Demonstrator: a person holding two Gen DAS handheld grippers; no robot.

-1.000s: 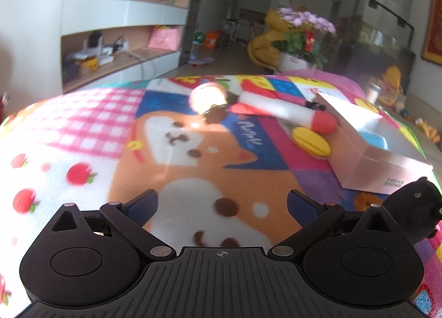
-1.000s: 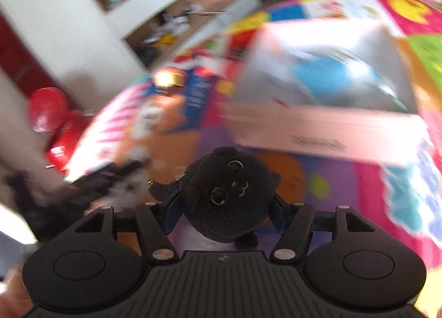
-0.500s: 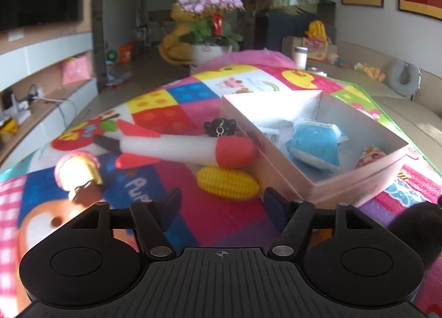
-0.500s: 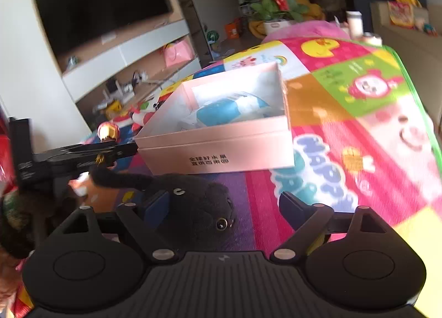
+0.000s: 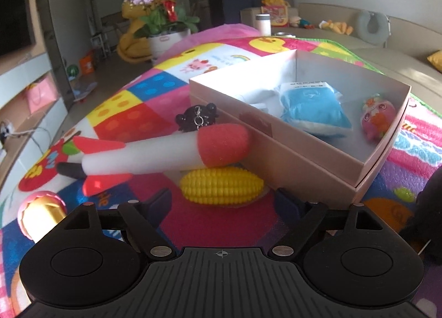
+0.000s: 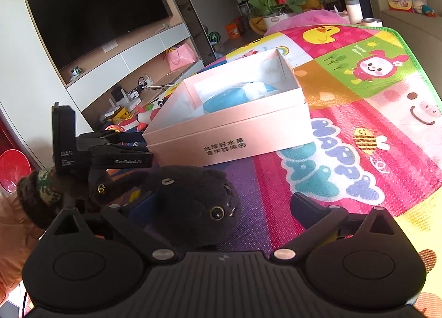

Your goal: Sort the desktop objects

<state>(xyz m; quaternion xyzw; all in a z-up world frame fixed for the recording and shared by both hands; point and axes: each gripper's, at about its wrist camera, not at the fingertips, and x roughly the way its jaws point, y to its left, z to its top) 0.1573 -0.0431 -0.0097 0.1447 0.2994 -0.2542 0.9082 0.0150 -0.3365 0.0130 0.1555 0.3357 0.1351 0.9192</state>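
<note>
Released since a second ago, the black plush [image 6: 193, 207] lies between the spread right gripper [image 6: 221, 204] fingers, face rightward; left gripper [image 5: 221, 201], apart, frames the corn [image 5: 221, 185] lying crosswise ahead.

Bright living room: dark wall-mounted television [image 6: 94, 11] above white shelving [image 6: 129, 69], beige sofa [image 5: 392, 38], potted orchids [image 5: 163, 11].

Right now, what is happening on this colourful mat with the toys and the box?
A person is sorting toys into the pink box with two hand-held tools. The box already holds a blue pouch and a pink squishy toy. The left tool is open, facing the toy corn beside the foam rocket. The right tool is open, with the black plush cat lying loose between its fingers.
</note>
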